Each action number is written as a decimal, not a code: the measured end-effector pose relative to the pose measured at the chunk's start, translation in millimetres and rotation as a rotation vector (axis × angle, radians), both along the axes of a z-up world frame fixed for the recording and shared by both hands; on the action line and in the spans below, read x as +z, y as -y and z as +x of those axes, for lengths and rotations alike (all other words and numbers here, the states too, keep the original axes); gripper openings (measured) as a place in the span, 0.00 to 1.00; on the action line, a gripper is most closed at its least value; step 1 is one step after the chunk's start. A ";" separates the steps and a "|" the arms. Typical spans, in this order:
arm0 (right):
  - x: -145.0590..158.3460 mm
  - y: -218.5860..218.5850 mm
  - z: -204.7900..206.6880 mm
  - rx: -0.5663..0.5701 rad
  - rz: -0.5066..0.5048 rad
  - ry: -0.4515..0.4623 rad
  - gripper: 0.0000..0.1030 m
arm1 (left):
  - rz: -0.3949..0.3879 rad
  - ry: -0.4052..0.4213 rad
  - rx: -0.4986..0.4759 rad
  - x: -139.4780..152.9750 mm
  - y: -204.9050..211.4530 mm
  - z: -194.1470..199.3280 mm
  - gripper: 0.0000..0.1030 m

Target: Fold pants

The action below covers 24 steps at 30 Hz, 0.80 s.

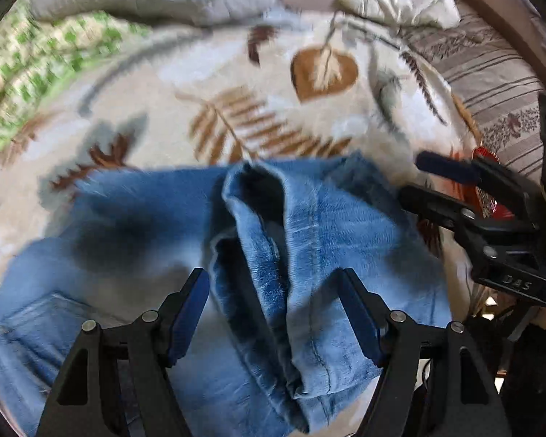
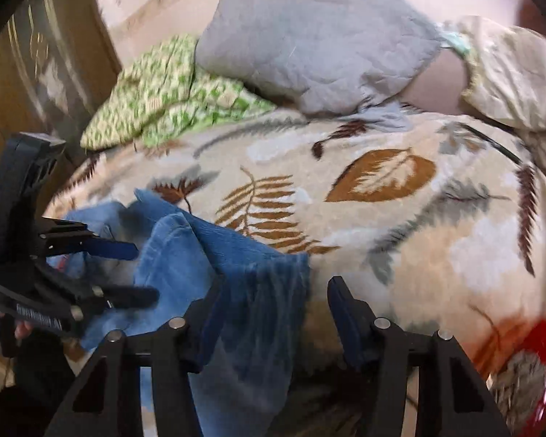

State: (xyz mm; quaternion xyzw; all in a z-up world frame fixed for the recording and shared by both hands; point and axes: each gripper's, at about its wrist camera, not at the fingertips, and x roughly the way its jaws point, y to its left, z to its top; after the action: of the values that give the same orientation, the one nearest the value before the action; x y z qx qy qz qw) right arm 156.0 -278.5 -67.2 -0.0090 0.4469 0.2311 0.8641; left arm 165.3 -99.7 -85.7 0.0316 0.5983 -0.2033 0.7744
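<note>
Blue denim pants (image 1: pixel 185 240) lie on a leaf-patterned blanket (image 1: pixel 207 83), with a leg folded over into a raised ridge in the middle. My left gripper (image 1: pixel 275 291) is open, its jaws on either side of that ridge, not closed on it. My right gripper (image 1: pixel 415 178) shows at the right edge of the pants, open. In the right wrist view the pants (image 2: pixel 214 266) lie at lower left, and my right gripper (image 2: pixel 273 291) is open above their right edge. The left gripper (image 2: pixel 142 269) is open over the pants there.
A grey quilted pillow (image 2: pixel 309 43), a green patterned cloth (image 2: pixel 171 91) and a cream pillow (image 2: pixel 509 73) lie at the far side of the bed. A striped cover (image 1: pixel 491 83) is on the right. A wooden cabinet (image 2: pixel 29 83) stands at the left. A red patch (image 2: pixel 542 346) is at lower right.
</note>
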 end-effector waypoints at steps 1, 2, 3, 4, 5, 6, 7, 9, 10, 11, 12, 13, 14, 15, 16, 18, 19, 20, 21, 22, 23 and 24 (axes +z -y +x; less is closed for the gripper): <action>-6.3 -8.4 7.5 0.021 -0.025 -0.020 0.56 | -0.018 -0.015 -0.003 -6.1 -0.6 -0.1 0.72; -12.7 -15.6 12.7 0.045 -0.046 -0.033 0.56 | -0.027 -0.019 -0.005 -10.6 -2.0 -1.5 0.72; -18.3 -20.9 15.9 0.061 -0.067 -0.048 0.56 | -0.038 -0.013 -0.012 -13.8 -3.7 -3.9 0.70; -25.7 -27.3 18.9 0.076 -0.098 -0.066 0.56 | -0.049 -0.012 -0.021 -16.2 -4.5 -5.8 0.52; -34.3 -35.8 21.0 0.096 -0.139 -0.072 0.56 | -0.062 -0.032 -0.042 -21.1 -4.7 -7.8 0.35; -40.1 -41.1 20.0 0.110 -0.178 -0.060 0.55 | -0.058 -0.059 -0.057 -26.3 -4.6 -9.4 0.16; -44.4 -47.1 18.1 0.124 -0.227 -0.039 0.41 | -0.057 -0.044 -0.069 -26.8 -4.8 -11.5 0.14; -47.9 -50.7 15.1 0.118 -0.300 -0.005 0.30 | -0.064 -0.022 -0.103 -20.5 -5.0 -15.3 0.09; -44.8 -45.6 14.9 0.103 -0.284 -0.002 0.23 | -0.091 -0.007 -0.115 -13.2 -6.9 -17.9 0.08; -40.2 -33.2 15.3 0.069 -0.252 -0.002 0.22 | -0.132 0.009 -0.128 -4.2 -10.0 -21.0 0.08; -37.4 -22.0 16.4 0.041 -0.217 -0.011 0.20 | -0.153 0.025 -0.135 2.2 -12.8 -23.4 0.07; -36.3 -9.1 17.5 0.015 -0.166 -0.030 0.19 | -0.161 0.036 -0.136 7.2 -15.6 -26.1 0.06; -36.7 -0.6 19.2 -0.002 -0.127 -0.047 0.19 | -0.142 0.028 -0.129 5.9 -17.8 -27.1 0.05; -38.8 5.0 20.6 -0.021 -0.107 -0.061 0.18 | -0.113 0.008 -0.123 0.4 -19.2 -27.1 0.04; -42.9 7.4 21.8 -0.033 -0.109 -0.067 0.18 | -0.070 -0.025 -0.116 -11.7 -20.8 -26.4 0.04; -48.7 8.0 26.0 -0.056 -0.097 -0.079 0.18 | -0.027 -0.071 -0.088 -34.6 -29.4 -23.5 0.04; -51.3 8.3 29.0 -0.065 -0.088 -0.085 0.18 | -0.048 -0.072 -0.078 -34.5 -31.3 -22.3 0.05; -52.5 7.6 31.6 -0.070 -0.082 -0.088 0.18 | -0.051 -0.075 -0.062 -31.7 -33.5 -20.8 0.06; -52.8 5.2 32.6 -0.068 -0.081 -0.089 0.19 | -0.028 -0.060 -0.052 -28.0 -33.9 -20.8 0.06; -51.4 5.8 33.0 -0.067 -0.077 -0.091 0.23 | -0.007 -0.047 -0.053 -25.7 -33.9 -21.4 0.05; -47.9 7.5 31.2 -0.062 -0.055 -0.100 0.23 | -0.003 -0.036 -0.049 -20.9 -34.4 -22.8 0.06; -43.0 11.2 27.8 -0.067 -0.031 -0.106 0.26 | -0.015 -0.022 -0.038 -14.6 -37.0 -24.0 0.15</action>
State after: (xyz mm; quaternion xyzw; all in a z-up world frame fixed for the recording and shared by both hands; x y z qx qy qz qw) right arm 183.9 -289.7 -110.2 0.0046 0.4959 0.1953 0.8462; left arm 141.4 -62.7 -100.2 0.0349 0.6046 -0.2226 0.7640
